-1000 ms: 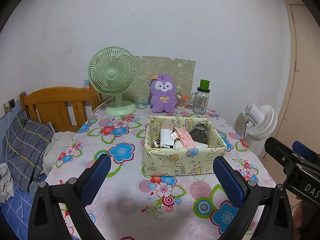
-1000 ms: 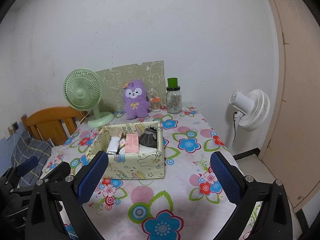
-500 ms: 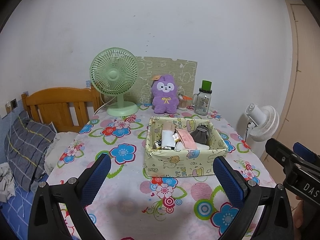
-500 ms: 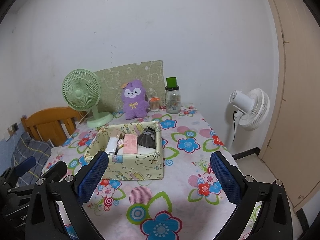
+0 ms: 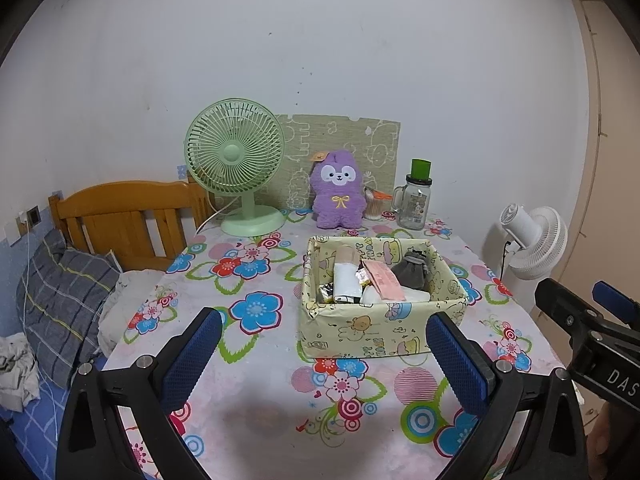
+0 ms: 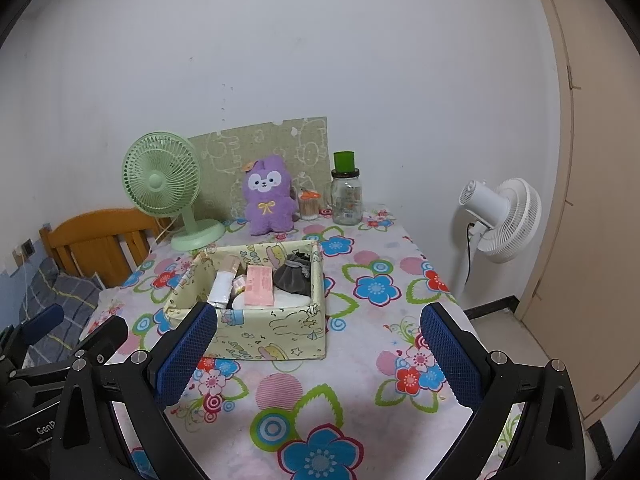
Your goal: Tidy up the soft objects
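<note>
A yellow patterned fabric box stands in the middle of the flowered table. It holds a dark grey pouch, a pink packet and white items. A purple plush toy sits upright at the table's back. My left gripper is open and empty, hovering short of the box. My right gripper is open and empty, also short of the box.
A green desk fan, a glass jar with green lid and a patterned board stand along the back wall. A white floor fan stands right of the table. A wooden bed frame and pillow lie left.
Both views have shifted slightly: the box and table objects drift a little as both grippers move. Both grippers stay open and empty.
</note>
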Motion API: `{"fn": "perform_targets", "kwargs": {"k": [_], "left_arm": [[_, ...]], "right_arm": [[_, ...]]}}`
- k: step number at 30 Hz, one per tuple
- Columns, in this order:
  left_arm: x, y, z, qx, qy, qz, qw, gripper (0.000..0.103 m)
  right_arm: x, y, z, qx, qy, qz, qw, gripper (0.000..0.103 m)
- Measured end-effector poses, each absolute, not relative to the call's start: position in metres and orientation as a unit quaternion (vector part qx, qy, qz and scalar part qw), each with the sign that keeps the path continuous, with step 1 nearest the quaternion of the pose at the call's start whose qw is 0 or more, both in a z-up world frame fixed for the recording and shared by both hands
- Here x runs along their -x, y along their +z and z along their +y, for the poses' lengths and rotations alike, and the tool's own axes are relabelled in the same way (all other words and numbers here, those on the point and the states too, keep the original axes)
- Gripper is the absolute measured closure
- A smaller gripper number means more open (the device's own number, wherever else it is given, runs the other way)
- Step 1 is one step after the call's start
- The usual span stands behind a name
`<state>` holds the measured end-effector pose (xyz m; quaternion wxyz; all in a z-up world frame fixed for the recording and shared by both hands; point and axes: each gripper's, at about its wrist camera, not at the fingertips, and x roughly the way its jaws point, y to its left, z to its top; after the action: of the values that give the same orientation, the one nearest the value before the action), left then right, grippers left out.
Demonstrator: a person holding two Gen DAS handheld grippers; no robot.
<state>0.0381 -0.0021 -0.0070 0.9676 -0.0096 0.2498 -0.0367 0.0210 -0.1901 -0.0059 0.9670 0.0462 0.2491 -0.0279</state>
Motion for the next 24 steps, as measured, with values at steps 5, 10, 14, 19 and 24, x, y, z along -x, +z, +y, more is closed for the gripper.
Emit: {"fn": "perform_targets", "kwargs": {"k": [5,10,14,19,24], "left_arm": [[-0.0397,-0.0070,-0.0027,0.009,-0.038,0.249,0.968,0.000],[-0.0411,-0.0068,-0.0046,0.005,-0.037,0.247,0.968,0.000],[-0.0409,-0.0057,-0.0052,0.005,-0.039,0.245,0.969,0.000],[-0.0405,-0.0054,-0.0055,0.004,-0.039,0.244,0.969,0.000],[-0.0406,-0.0056,-0.0057,0.004,-0.040,0.244,0.969,0.000]], "right_arm": [[-0.0217,-0.0060,-0.1896,-0.044,-0.031,0.247,0.968,0.000],[-0.0223,-0.0078,-0.1899,-0.047,-0.030,0.249,0.967,0.000],[-0.0229,-0.0076,-0.1903,-0.047,-0.031,0.250,0.967,0.000],[-0.0228,-0.0075,-0.1903,-0.047,-0.030,0.250,0.967,0.000],[-0.0223,-0.0070,-0.1905,-0.048,-0.030,0.249,0.967,0.000]]}}
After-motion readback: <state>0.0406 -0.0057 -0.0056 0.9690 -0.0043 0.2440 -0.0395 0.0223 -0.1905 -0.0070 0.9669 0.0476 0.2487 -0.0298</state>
